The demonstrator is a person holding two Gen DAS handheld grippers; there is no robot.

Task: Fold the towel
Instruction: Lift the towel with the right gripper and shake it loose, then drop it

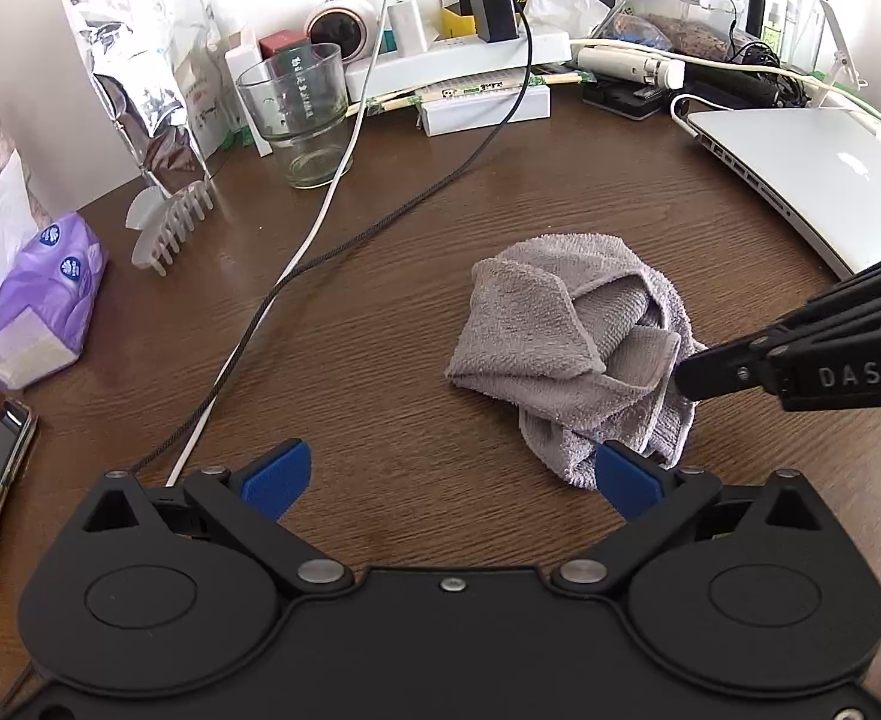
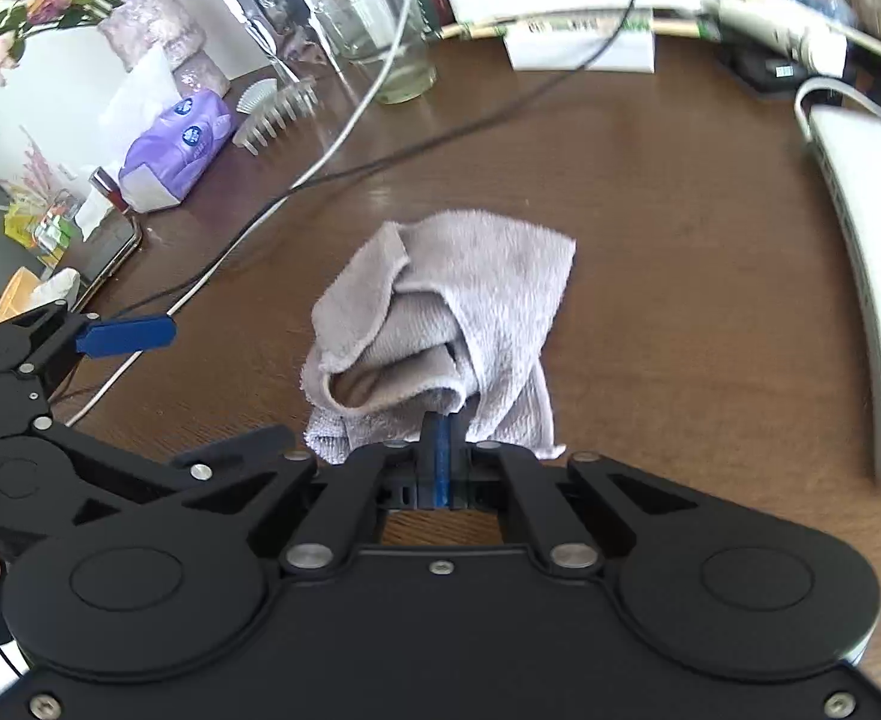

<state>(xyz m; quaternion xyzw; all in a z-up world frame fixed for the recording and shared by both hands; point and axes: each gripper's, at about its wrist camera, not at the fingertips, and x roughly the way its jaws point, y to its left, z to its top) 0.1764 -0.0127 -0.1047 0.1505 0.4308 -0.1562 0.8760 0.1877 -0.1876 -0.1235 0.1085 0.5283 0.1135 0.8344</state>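
Your towel (image 1: 572, 348) lies crumpled in a loose heap in the middle of the brown table (image 1: 380, 312), not folded. Your right gripper (image 2: 442, 450) has its jaws pressed together at the heap's near edge (whether cloth sits between them, I cannot tell). Your left gripper (image 1: 452, 474) stands wide apart just beside the towel. You seem to be hunting a corner; next, the heap needs spreading flat.

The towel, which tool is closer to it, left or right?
Right. The right tool is shut, its tips at the gray towel's near edge, apparently pinching it. The left tool is open, one finger beside the towel's corner, not gripping.
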